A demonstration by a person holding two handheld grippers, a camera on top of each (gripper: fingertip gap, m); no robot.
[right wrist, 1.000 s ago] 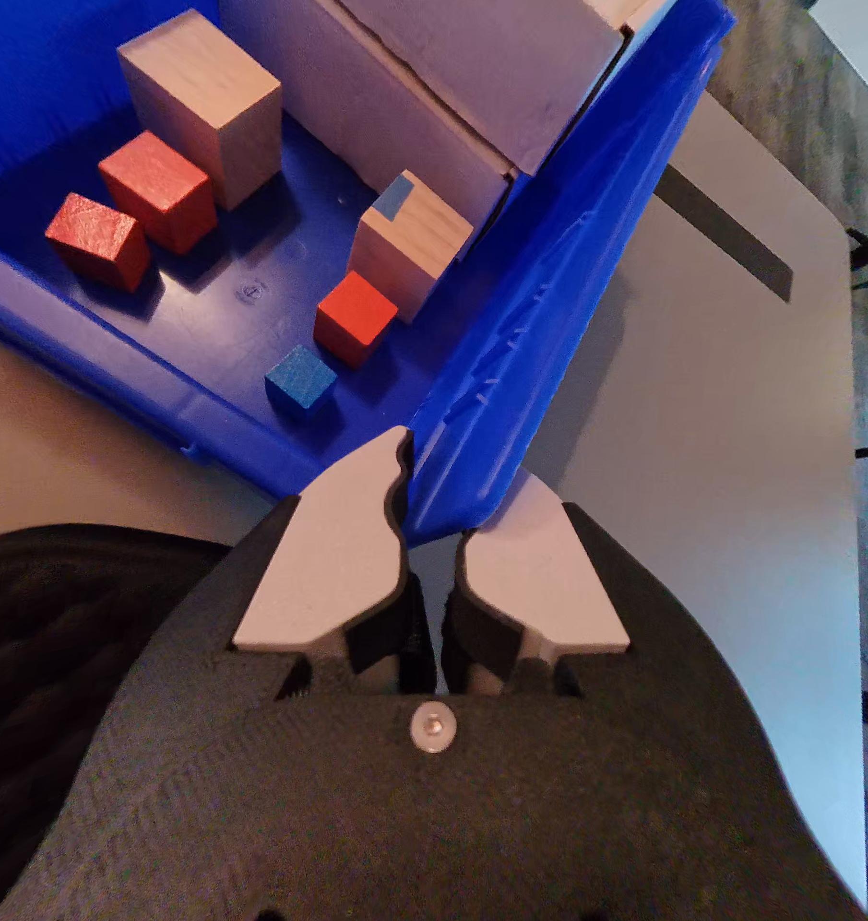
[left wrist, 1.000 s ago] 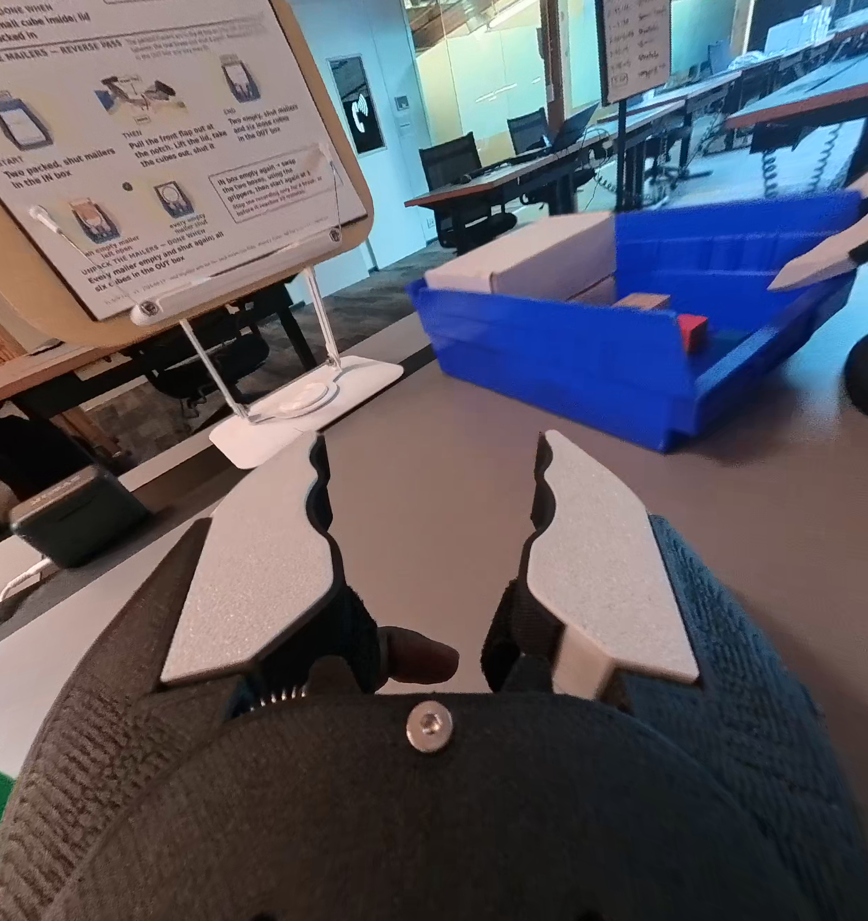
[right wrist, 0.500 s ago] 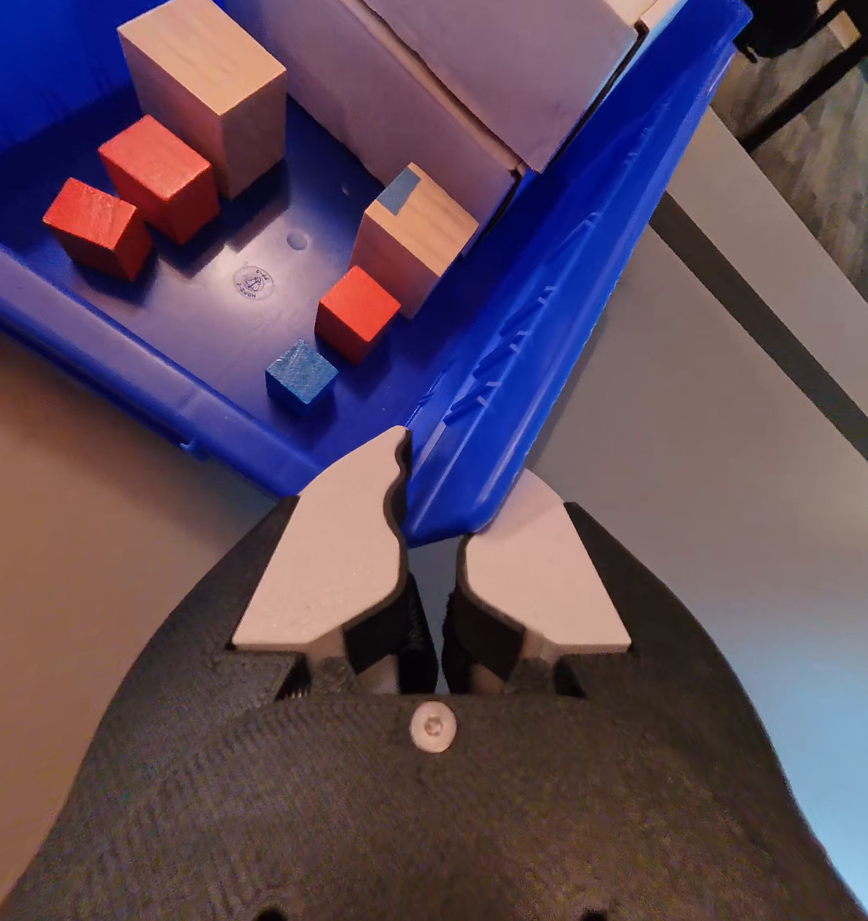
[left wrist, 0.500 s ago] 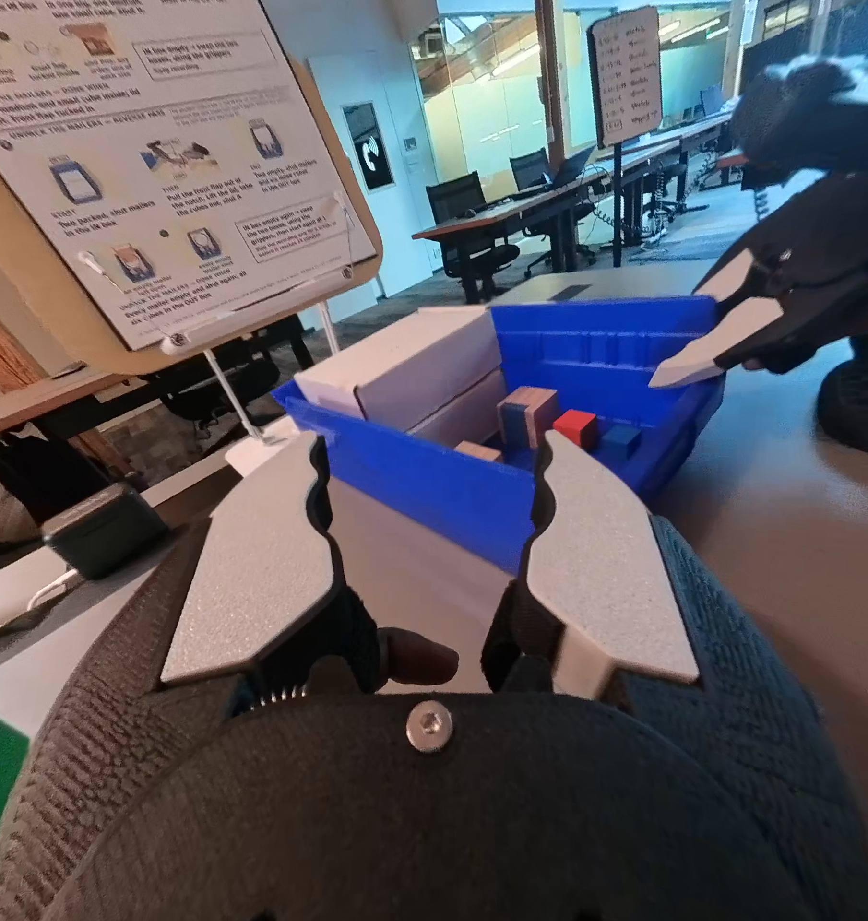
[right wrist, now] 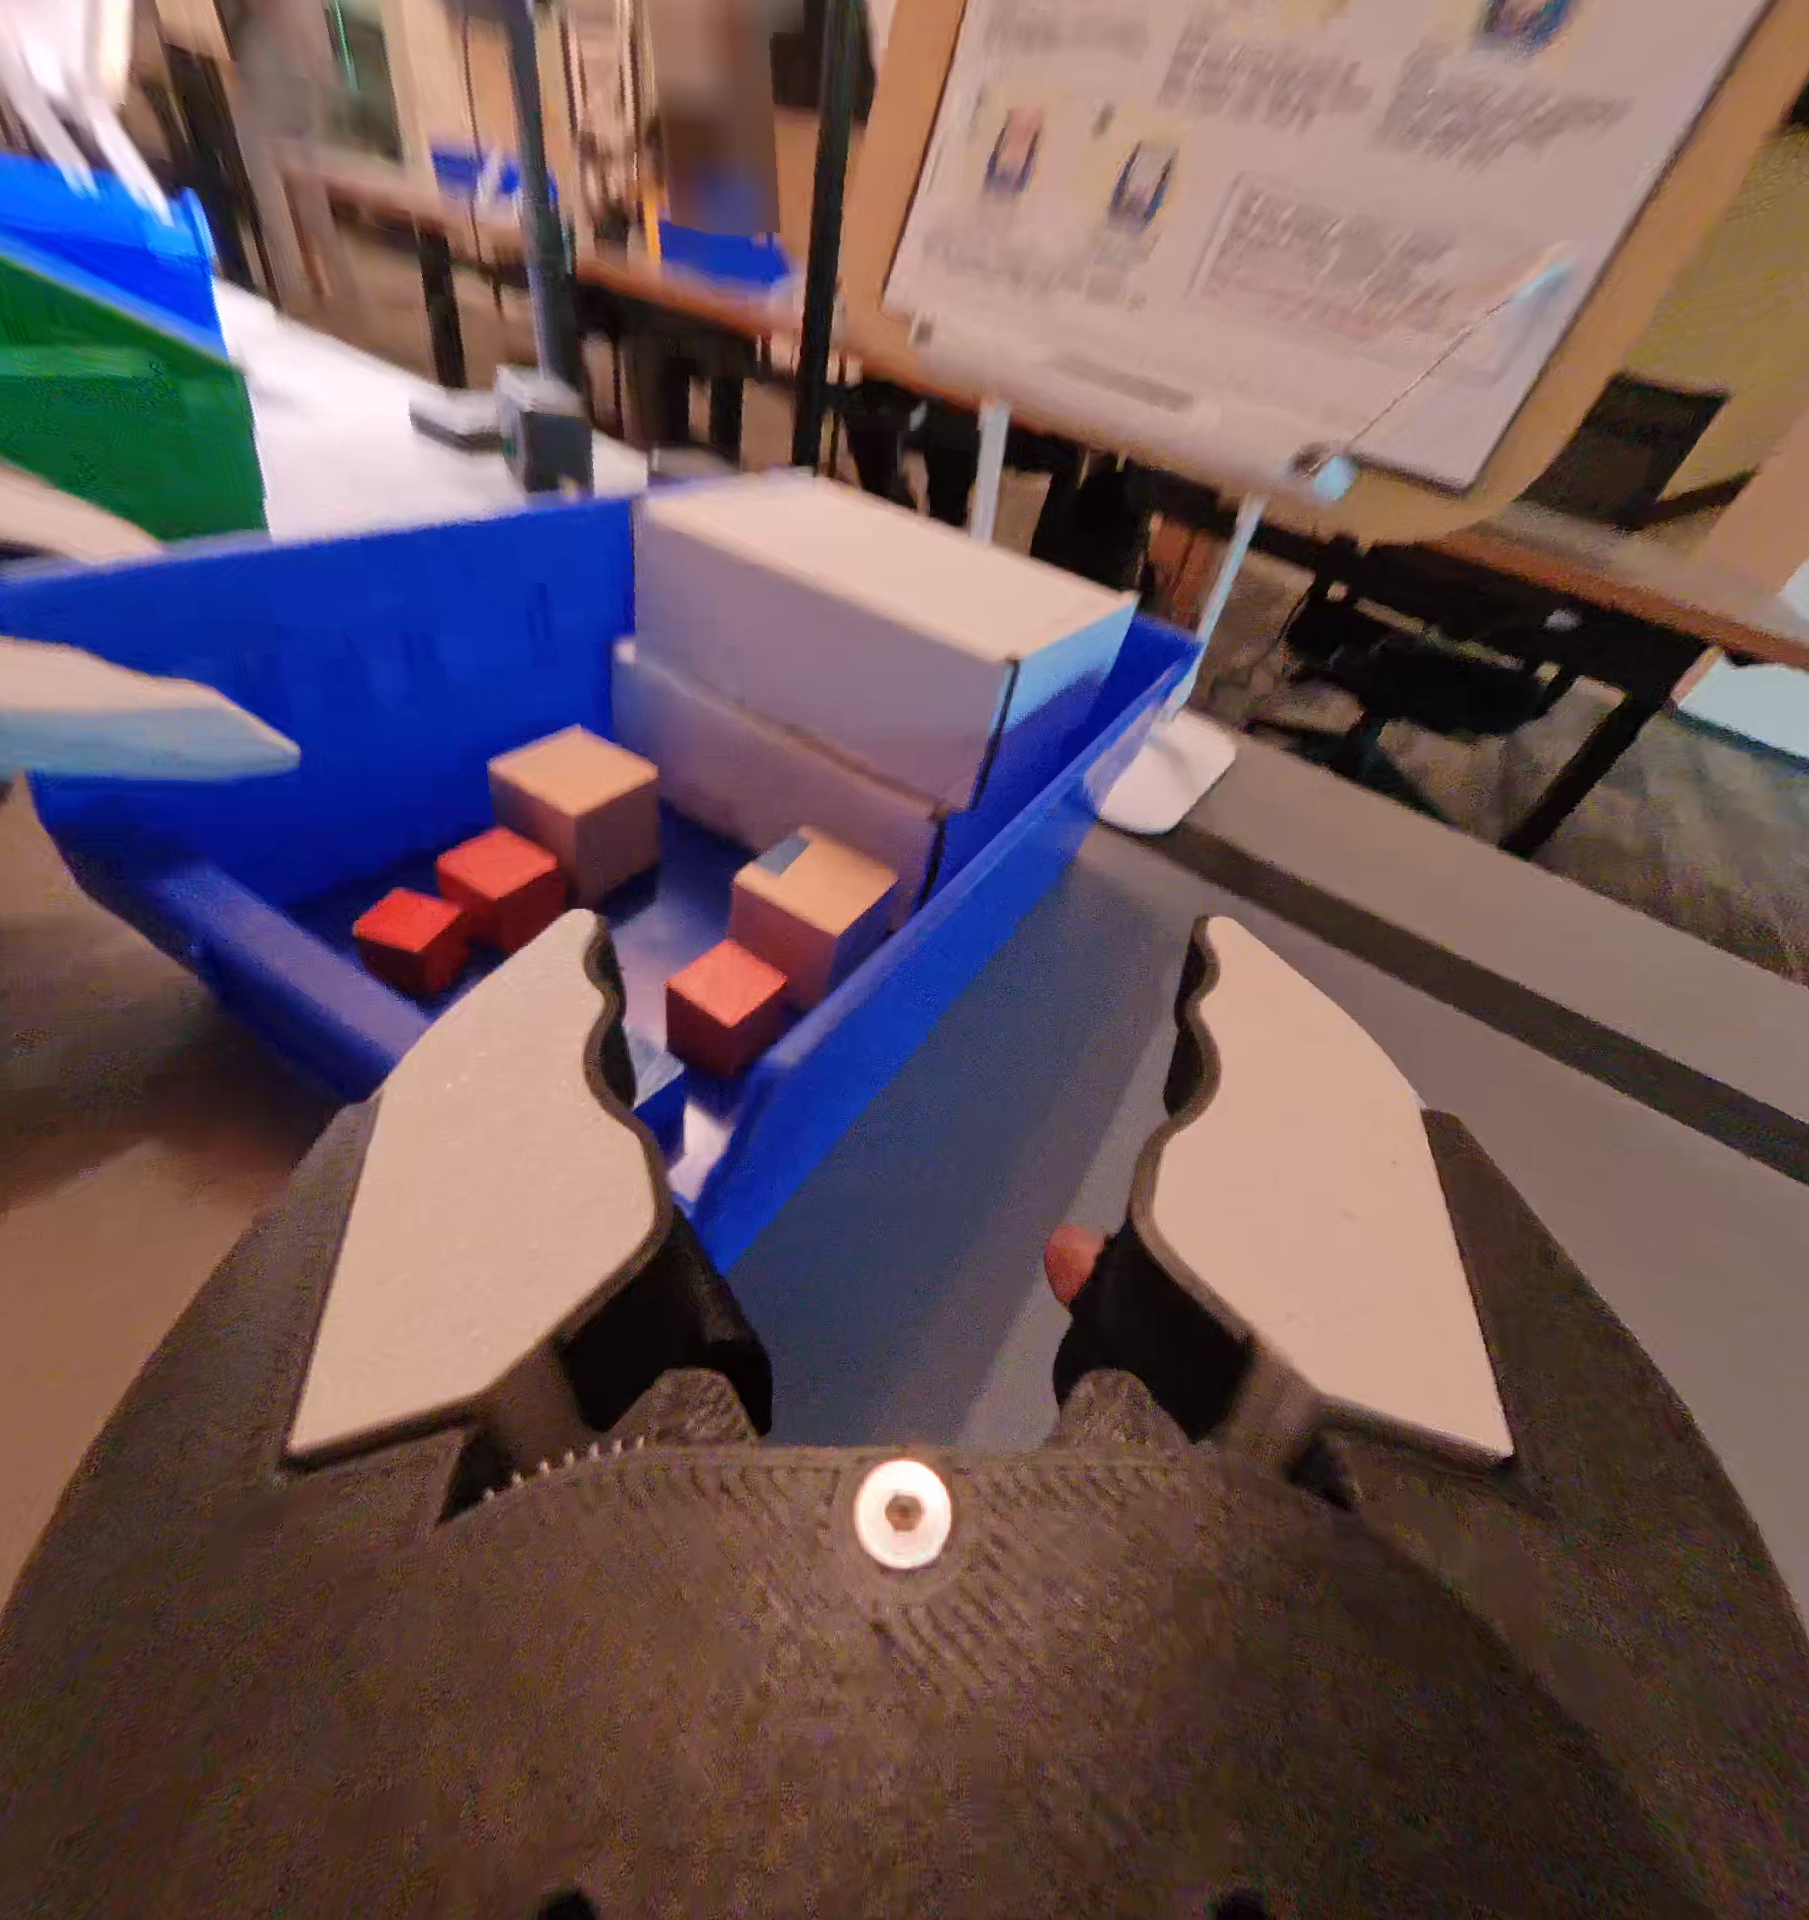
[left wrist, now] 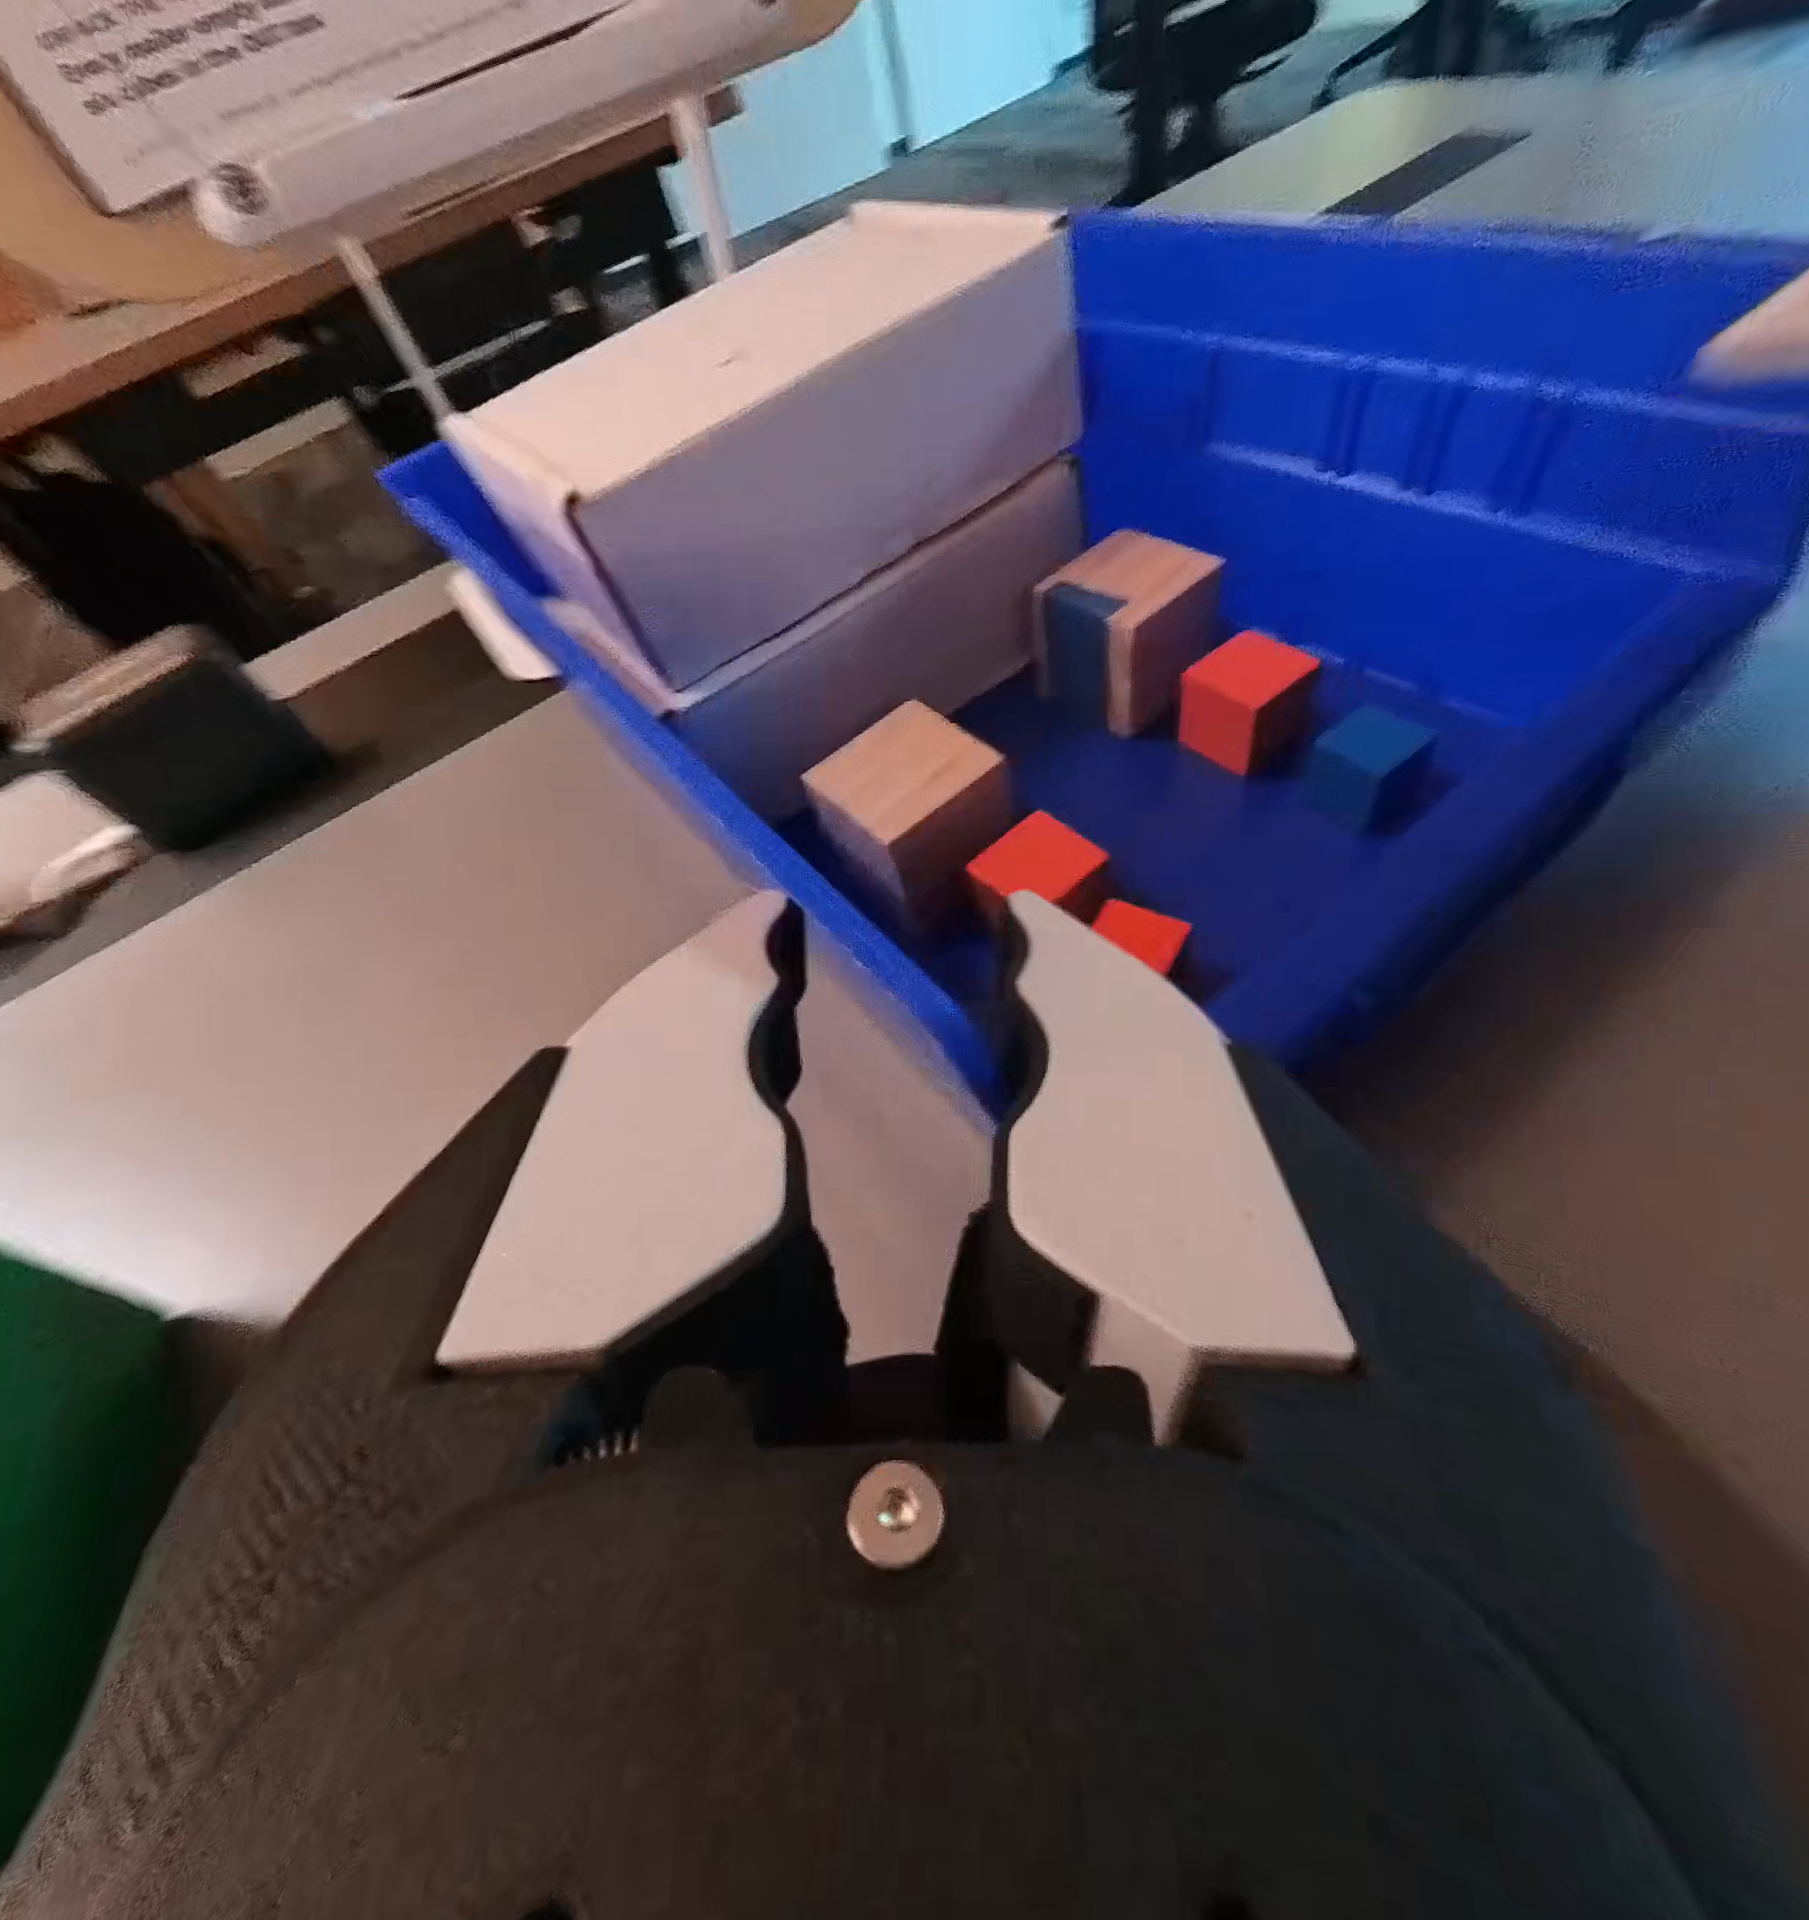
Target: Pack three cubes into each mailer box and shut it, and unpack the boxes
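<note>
A blue bin stands on the grey table and holds two stacked white mailer boxes, two big wooden cubes, three red cubes and a blue cube. My left gripper is open with narrowed jaws on either side of the bin's near wall; a gap still shows beside the wall. My right gripper is wide open and empty beside the bin's near corner, which lies by its left finger. The mailer boxes and red cubes show there too.
An instruction board on a white stand rises behind the bin and also shows in the right wrist view. A green bin sits at the far left. A black device lies at the table's left edge. My left tips are roughly 35 cm from the black device.
My right gripper has let go of the bin's corner, opened wide and tilted up. My left gripper has moved in over the bin's wall and its jaws have narrowed.
</note>
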